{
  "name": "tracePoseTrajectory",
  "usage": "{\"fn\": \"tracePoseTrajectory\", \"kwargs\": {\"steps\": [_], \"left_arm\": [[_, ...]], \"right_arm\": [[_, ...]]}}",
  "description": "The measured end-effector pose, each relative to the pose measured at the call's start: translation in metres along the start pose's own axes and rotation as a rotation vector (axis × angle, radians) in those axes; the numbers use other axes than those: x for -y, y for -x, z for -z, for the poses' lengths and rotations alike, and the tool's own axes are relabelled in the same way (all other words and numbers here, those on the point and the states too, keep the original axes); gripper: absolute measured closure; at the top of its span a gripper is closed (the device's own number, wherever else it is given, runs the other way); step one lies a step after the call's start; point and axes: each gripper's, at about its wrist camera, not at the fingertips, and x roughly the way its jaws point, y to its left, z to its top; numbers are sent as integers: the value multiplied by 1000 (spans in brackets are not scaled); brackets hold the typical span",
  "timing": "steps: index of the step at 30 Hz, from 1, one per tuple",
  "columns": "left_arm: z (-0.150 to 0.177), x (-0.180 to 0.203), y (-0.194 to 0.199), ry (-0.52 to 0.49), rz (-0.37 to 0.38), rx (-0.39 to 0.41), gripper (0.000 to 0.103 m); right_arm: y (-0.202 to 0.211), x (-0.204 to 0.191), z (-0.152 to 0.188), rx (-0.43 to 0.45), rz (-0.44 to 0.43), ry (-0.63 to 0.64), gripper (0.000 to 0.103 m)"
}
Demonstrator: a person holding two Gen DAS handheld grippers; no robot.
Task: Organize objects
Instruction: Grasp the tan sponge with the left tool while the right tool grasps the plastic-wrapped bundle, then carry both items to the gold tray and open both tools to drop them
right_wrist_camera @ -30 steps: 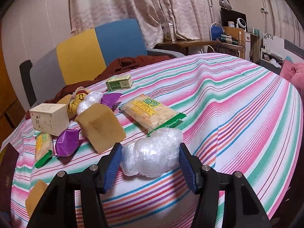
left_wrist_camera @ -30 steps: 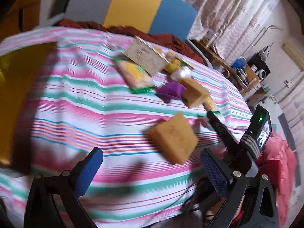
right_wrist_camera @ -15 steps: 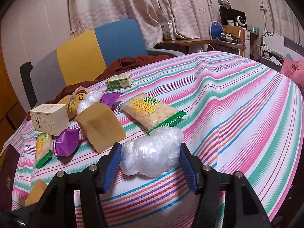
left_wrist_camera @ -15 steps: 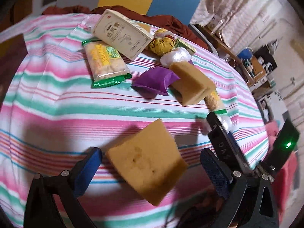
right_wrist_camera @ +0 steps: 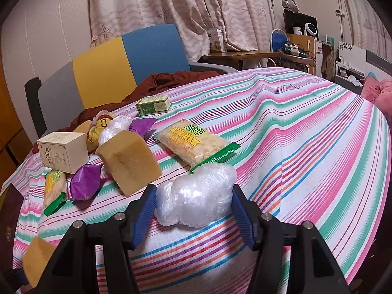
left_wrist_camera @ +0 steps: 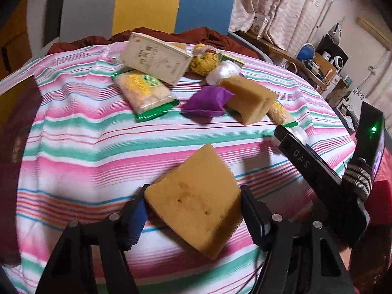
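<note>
Left gripper (left_wrist_camera: 193, 210) jaws closing on sponge (left_wrist_camera: 196, 203), previously wide

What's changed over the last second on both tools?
The left tool moved in over the near sponge, which now sits between its closing jaws, both pads at its edges. The right tool stayed put, clamped on the plastic wad. The pile on the cloth is unchanged.

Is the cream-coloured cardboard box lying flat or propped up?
Propped up. The cream-coloured cardboard box tilts, one end raised over the green-edged clear snack packet.
</note>
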Motion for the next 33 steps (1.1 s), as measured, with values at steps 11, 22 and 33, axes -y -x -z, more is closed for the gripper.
{"fn": "tracePoseTrajectory", "kwargs": {"steps": [11, 22, 33], "left_arm": [[24, -32, 36, 18, -13, 50, 35], [24, -70, 98, 47, -10, 173, 35], [23, -167, 161, 151, -145, 271, 35]], "right_arm": [[0, -9, 3, 0, 15, 48, 42], [2, -27, 9, -7, 48, 157, 42], [14, -56, 20, -96, -61, 160, 43]]}}
